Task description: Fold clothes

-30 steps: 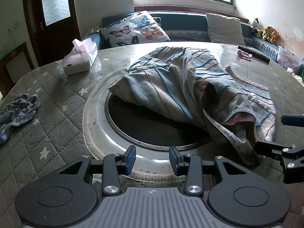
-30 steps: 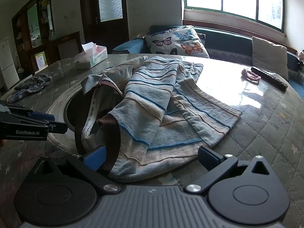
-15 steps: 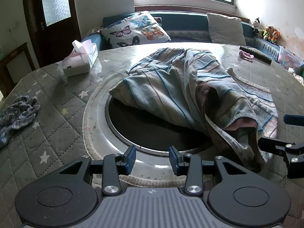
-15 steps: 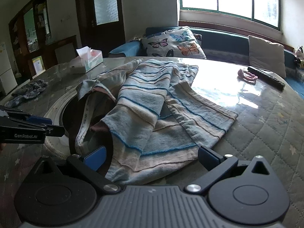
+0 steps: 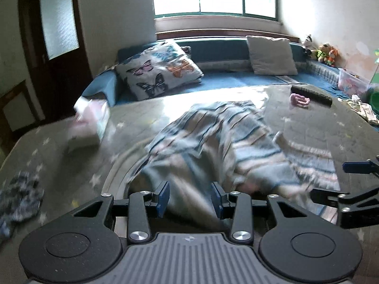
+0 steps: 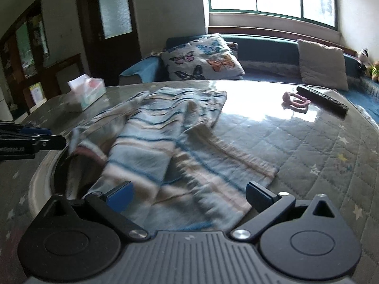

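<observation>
A striped blue, beige and pink garment (image 5: 225,146) lies crumpled on the round table, partly over the dark round recess in its middle. It also shows in the right wrist view (image 6: 170,146). My left gripper (image 5: 190,197) is open, its jaws low over the garment's near left edge with cloth between them. My right gripper (image 6: 188,196) is open wide over the garment's near right hem. The right gripper shows at the right edge of the left wrist view (image 5: 343,189). The left gripper shows at the left edge of the right wrist view (image 6: 30,139). Both views are blurred by motion.
A tissue box (image 6: 87,92) stands at the far left of the quilted table cover (image 6: 319,156). A pink item (image 6: 295,100) and a black remote (image 6: 322,100) lie far right. A grey patterned cloth (image 5: 19,196) lies at the left. A sofa with cushions (image 5: 161,77) is behind.
Both grippers have moved forward and lower onto the garment's near edge. The garment now lies between each pair of jaws. The views have tilted up and blurred.
</observation>
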Tool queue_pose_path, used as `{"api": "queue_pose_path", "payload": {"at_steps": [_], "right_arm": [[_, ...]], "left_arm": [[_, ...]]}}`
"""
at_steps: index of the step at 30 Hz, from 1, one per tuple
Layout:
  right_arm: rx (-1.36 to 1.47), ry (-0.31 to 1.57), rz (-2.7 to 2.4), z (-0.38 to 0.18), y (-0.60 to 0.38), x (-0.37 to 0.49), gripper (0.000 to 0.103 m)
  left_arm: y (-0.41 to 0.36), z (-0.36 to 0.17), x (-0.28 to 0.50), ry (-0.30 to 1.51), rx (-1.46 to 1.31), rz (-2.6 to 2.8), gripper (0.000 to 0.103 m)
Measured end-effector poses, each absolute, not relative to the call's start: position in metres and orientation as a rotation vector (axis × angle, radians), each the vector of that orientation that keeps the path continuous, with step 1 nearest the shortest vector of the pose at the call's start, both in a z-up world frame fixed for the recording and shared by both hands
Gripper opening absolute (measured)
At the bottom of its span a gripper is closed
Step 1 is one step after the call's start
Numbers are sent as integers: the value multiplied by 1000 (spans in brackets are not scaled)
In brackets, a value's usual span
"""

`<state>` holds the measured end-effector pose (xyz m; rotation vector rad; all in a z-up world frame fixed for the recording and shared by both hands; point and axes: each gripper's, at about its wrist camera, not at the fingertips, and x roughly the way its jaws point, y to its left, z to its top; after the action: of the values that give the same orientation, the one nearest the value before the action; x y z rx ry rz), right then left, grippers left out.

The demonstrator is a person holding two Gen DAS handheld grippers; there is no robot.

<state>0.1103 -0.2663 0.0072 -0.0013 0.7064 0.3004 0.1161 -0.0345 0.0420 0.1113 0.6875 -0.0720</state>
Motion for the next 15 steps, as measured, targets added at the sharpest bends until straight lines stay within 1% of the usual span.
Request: {"api": "queue_pose_path", "payload": {"at_steps": [4, 6, 8, 10, 11, 13, 14, 15], "right_arm": [[26, 725, 257, 4, -278, 137, 98], [22, 731, 225, 0, -285, 149, 94], [31, 749, 191, -5, -292, 160, 93], [45, 773, 160, -12, -300, 171, 91], [48, 782, 152, -15, -303, 173, 89], [52, 796, 142, -21, -307, 176, 86], [46, 790, 140, -22, -308, 175, 84], [35, 786, 136, -22, -308, 174, 80]], "left_arm": [[-48, 45, 146, 692, 130, -88, 41], [-53, 42, 160, 705, 141, -92, 41], [-57, 37, 174, 719, 157, -92, 40], [-58, 31, 181, 736, 164, -94, 31], [-58, 29, 185, 744, 165, -96, 24], [-56, 24, 189, 756, 167, -100, 14], [-54, 22, 188, 756, 167, -100, 7], [-52, 21, 188, 756, 166, -100, 4]]}}
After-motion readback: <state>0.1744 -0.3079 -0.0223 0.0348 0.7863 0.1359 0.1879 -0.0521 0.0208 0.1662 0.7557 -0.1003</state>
